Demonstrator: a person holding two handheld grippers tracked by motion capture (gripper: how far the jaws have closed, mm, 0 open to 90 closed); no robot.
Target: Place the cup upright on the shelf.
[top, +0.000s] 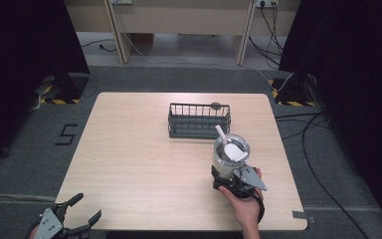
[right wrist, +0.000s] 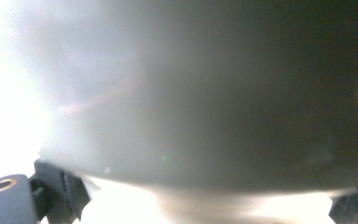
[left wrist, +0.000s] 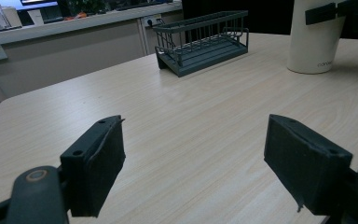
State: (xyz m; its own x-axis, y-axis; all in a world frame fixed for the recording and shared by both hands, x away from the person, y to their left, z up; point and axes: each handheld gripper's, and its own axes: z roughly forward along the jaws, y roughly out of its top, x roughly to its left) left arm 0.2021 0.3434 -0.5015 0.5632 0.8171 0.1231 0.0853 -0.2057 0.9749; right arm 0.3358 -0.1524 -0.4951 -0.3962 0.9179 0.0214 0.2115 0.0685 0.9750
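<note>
A white tumbler (top: pixel 232 153) with a clear lid and a white straw stands upright on the right half of the wooden table (top: pixel 144 159). My right gripper (top: pixel 227 175) is shut on its lower body from the near side, a hand behind it. In the right gripper view the tumbler's blurred wall (right wrist: pixel 191 93) spans the space between the jaws. The left gripper view shows the tumbler (left wrist: pixel 314 42) at far right with a black jaw against it. My left gripper (top: pixel 88 205) hangs open off the table's near left corner, its jaws (left wrist: pixel 205 158) wide apart and holding nothing.
A dark wire basket (top: pixel 199 120) sits at the table's back centre, just behind the tumbler, also seen as the basket (left wrist: pixel 200 42) in the left gripper view. Bare wood (left wrist: pixel 191 116) lies between my left gripper and the basket. Cables run over the floor at the right.
</note>
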